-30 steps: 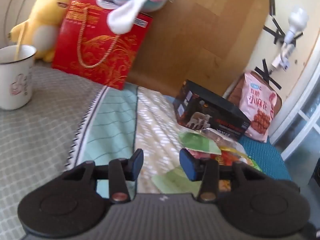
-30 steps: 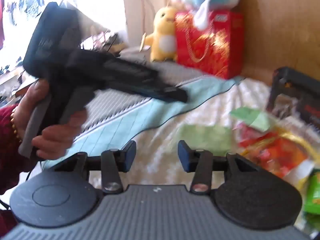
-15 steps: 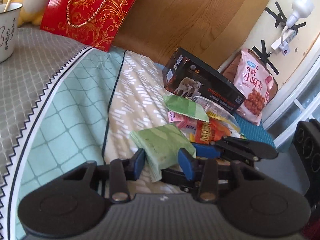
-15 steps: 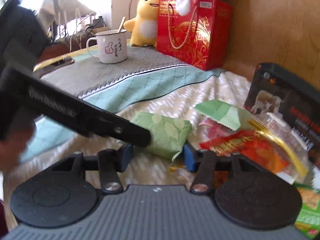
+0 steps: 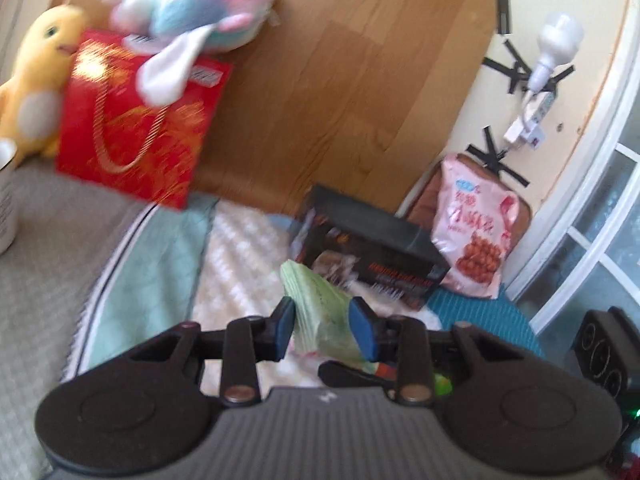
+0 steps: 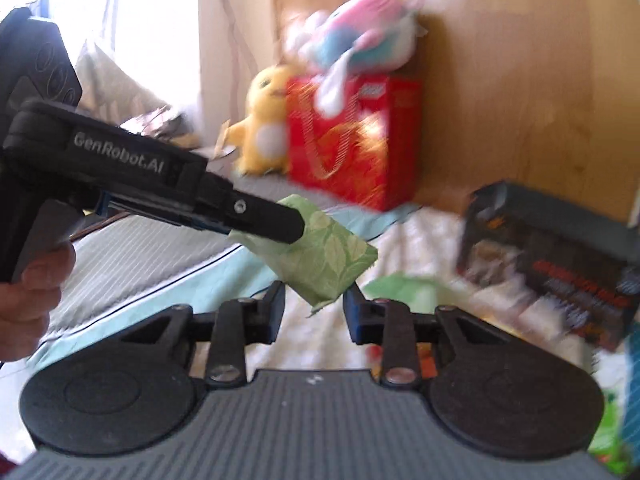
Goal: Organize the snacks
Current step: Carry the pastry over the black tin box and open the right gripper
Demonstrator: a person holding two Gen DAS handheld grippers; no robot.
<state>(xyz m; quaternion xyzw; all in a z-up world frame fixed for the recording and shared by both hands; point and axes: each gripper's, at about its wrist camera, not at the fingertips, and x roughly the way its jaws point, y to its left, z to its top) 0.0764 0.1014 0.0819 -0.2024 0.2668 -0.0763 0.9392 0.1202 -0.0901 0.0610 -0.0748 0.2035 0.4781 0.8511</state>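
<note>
In the left wrist view, the left gripper (image 5: 322,326) is clamping the green leaf-print packet (image 5: 320,312), lifting it clear of the bedspread (image 5: 240,248); blur makes the contact uncertain. In the right wrist view, the right gripper (image 6: 314,310) is hanging wide and empty just below the packet, which is looking soft, light and crushable, best pinched across its flat middle.

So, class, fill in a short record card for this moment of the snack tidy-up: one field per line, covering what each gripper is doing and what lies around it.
left gripper: shut on the green leaf-print packet, lifted off the bedding
right gripper: open, just below the packet, holding nothing
black box: on the bed by the wooden headboard
pink snack bag: leaning behind the box
red gift bag: upright, plush toy on top
yellow duck: beside the gift bag
image quality: motion blur, small print unreadable
</note>
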